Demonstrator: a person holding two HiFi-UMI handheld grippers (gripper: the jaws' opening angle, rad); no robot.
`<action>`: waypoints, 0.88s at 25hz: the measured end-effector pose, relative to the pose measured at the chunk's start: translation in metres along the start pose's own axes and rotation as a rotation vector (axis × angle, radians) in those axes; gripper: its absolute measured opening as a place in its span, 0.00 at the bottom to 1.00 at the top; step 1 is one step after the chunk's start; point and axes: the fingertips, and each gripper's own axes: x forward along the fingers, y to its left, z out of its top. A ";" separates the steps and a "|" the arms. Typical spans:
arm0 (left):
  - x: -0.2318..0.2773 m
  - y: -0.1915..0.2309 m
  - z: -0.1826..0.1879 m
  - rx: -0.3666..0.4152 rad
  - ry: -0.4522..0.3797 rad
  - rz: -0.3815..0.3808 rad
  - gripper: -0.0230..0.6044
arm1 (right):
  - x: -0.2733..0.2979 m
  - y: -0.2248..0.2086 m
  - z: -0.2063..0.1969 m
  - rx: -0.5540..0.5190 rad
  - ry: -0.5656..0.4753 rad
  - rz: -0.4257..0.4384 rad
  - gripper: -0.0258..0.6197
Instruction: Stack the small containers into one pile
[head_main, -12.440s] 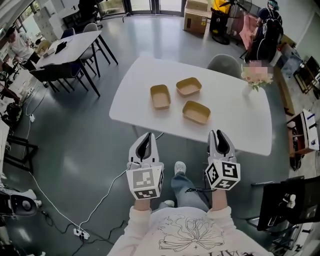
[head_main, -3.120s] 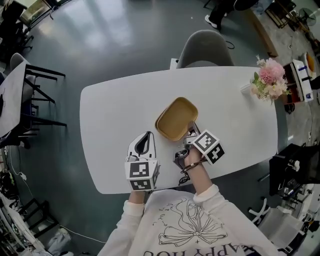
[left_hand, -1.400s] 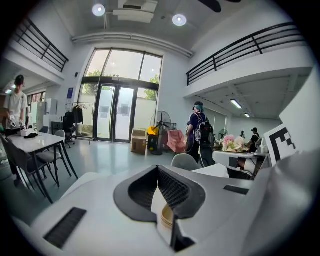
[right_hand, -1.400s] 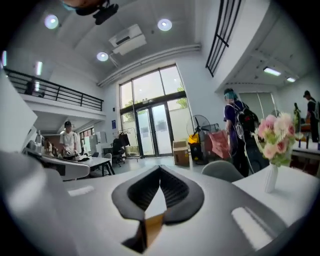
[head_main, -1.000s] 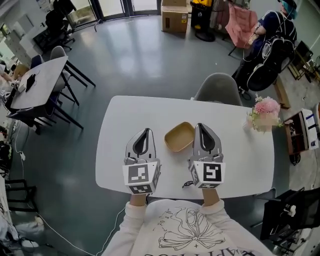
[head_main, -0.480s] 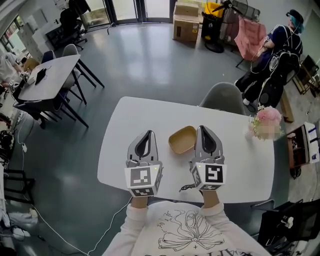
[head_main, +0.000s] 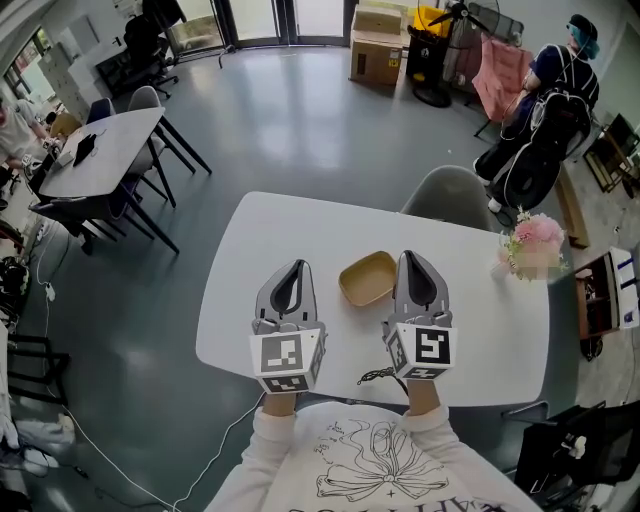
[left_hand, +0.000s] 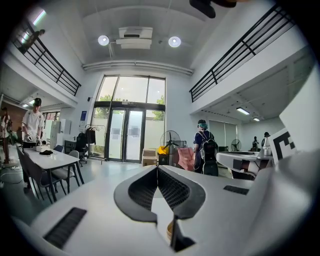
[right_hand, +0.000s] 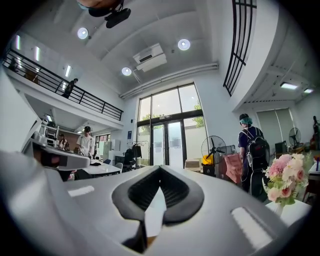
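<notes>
The white tabletop (head_main: 258, 235) has a grey chair (head_main: 450, 196) at its far edge. Both hand-held grippers hang above its near side, each clenched with nothing between the jaws: the left hand-held gripper (head_main: 295, 266) and the right hand-held gripper (head_main: 413, 256). The small containers (head_main: 367, 278) lie between them as one tan pile. Pink flowers (head_main: 536, 238) stand well apart to the right.

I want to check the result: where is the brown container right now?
In the head view, the brown container lies on the white table between the left gripper and the right gripper, closer to the right one.
</notes>
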 end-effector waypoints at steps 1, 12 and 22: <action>0.000 0.000 0.000 0.000 0.001 -0.001 0.05 | 0.000 -0.001 0.000 0.001 0.000 -0.001 0.06; 0.006 -0.010 0.001 0.005 0.002 -0.014 0.05 | 0.000 -0.013 -0.001 0.017 0.003 -0.017 0.06; 0.013 -0.019 0.002 0.013 0.007 -0.029 0.05 | 0.004 -0.019 0.001 0.013 0.000 -0.018 0.06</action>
